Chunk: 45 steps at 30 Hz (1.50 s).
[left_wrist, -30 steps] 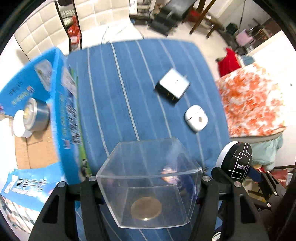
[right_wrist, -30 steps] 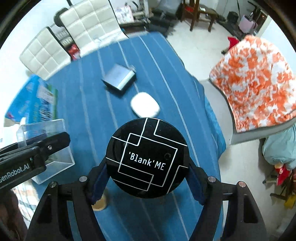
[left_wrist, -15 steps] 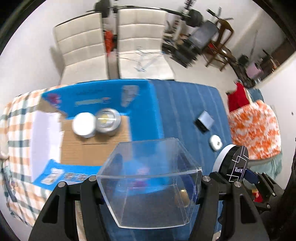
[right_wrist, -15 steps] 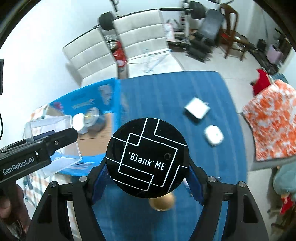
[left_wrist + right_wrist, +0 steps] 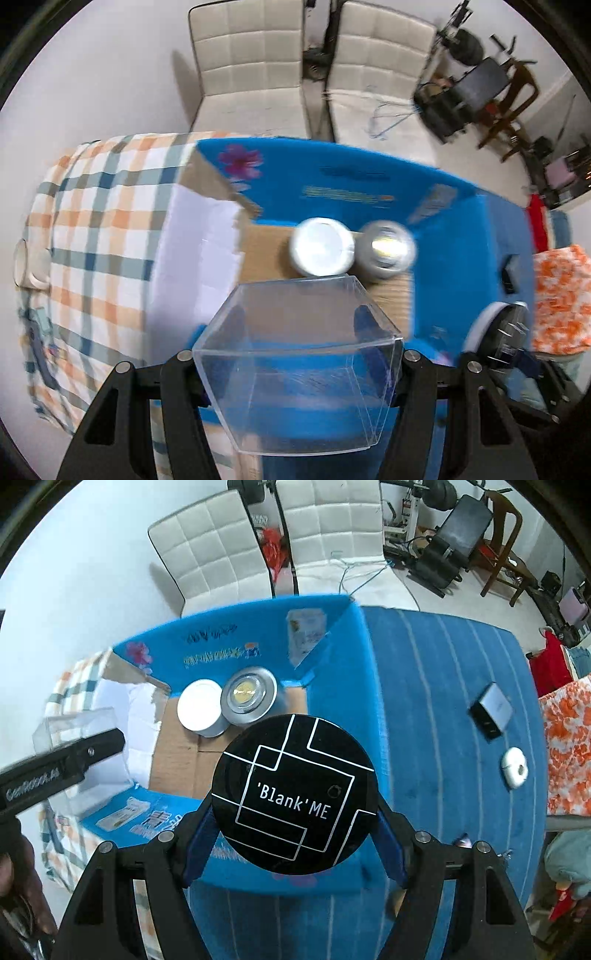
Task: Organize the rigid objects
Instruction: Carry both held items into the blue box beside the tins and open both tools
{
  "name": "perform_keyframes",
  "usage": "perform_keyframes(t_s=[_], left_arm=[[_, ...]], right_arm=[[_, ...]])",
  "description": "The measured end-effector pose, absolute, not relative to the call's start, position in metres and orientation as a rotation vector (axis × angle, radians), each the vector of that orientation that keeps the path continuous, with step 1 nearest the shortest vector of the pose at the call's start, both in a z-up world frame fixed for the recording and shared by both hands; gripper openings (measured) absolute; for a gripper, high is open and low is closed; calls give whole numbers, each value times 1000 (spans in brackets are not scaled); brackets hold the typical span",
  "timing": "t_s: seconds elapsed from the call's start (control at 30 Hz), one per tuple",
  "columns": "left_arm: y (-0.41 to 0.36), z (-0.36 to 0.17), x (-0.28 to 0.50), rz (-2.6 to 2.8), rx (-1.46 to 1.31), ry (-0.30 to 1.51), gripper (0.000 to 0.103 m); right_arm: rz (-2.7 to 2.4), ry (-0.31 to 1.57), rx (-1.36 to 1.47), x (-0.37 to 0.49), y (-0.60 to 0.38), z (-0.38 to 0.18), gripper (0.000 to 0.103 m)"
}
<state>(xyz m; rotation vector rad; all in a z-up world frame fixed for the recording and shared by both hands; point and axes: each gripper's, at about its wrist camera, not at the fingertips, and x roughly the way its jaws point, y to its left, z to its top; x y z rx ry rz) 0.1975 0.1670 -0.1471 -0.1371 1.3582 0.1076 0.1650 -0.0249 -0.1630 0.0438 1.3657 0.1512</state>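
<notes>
1. Since a second ago, both our views have swung from the open blue worktop to the blue cardboard box; the clear plastic box and the black round tin have come along in our grips, unchanged between the fingers.

2. We judge the room to be a living space: two white padded chairs stand behind the worktop, exercise gear and a wooden chair sit further right, and an orange-and-white cloth covers something beside the worktop.

3. The worktop wears a blue striped cover on our right and a checked cloth on our left; the blue cardboard box rests between, flaps open.

4. Our left gripper is closed on the clear plastic box, fingers pressed to its two side walls, holding it above the near edge of the cardboard box, apparently so it can go down inside.

5. Our right gripper is clamped on the black round tin, marked 'Blank'ME, held upright over the cardboard box's near wall, likely waiting its turn.

6. Inside the cardboard box a white round tin and a silver round tin stand touching near the far wall, leaving bare floor nearer us for the next two.

7. Unsorted on the blue cover, well apart from the cardboard box, lie a small silver-and-black device and a white case.
</notes>
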Motion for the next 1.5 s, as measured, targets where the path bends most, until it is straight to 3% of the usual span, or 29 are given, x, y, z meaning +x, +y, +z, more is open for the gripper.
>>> perform_keyframes(t_s=[0.3, 0.6, 1.5], left_arm=[[195, -230, 249, 179, -5, 1518, 60], [189, -258, 271, 144, 31, 1559, 60], [205, -245, 278, 120, -44, 1565, 61]], right_arm=[[75, 1465, -30, 197, 16, -227, 77], [48, 1552, -86, 204, 30, -268, 77], [47, 1726, 14, 232, 21, -307, 78]])
